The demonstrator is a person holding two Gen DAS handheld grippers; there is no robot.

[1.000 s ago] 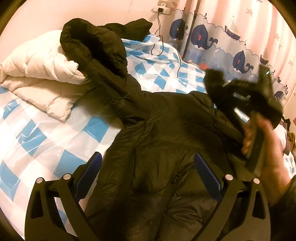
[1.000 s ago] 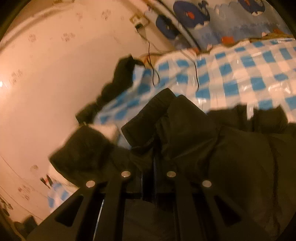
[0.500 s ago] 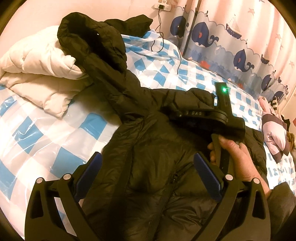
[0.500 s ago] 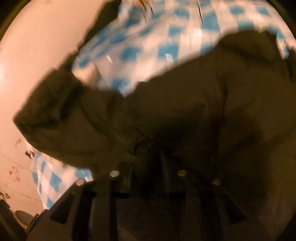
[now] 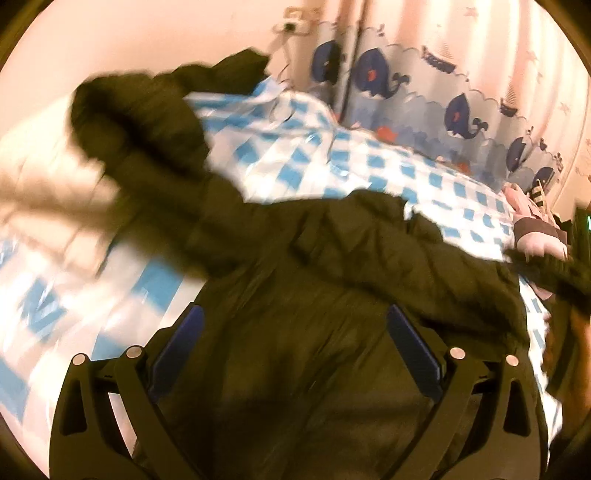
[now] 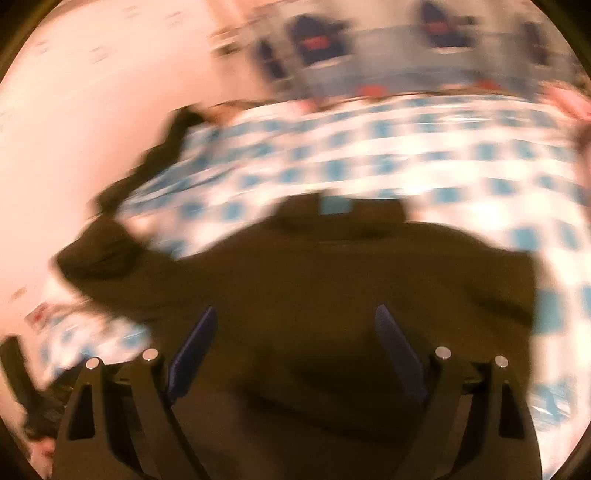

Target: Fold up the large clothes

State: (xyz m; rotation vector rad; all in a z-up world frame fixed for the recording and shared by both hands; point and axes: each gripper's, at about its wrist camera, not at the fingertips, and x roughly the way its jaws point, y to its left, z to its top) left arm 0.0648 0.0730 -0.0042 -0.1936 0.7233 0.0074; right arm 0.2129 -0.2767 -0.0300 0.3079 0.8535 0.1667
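A dark puffer jacket lies spread on the blue-and-white checked bed, one sleeve stretching up to the left over a white duvet. My left gripper hovers open above the jacket's body, nothing between its blue pads. In the blurred right wrist view the same jacket fills the lower half. My right gripper stands over it with its jaws opening wide and nothing pinched between them. The hand holding the right gripper shows at the right edge of the left wrist view.
A whale-print curtain hangs behind the bed, with a wall socket and cable at the back. Striped pink clothing lies at the bed's right end. Pink wall closes off the left side.
My right gripper let go of the jacket fold it was shut on, opened wide, and swung away to the right edge. The left gripper shifted slightly; the jacket sleeve now lies across the body.
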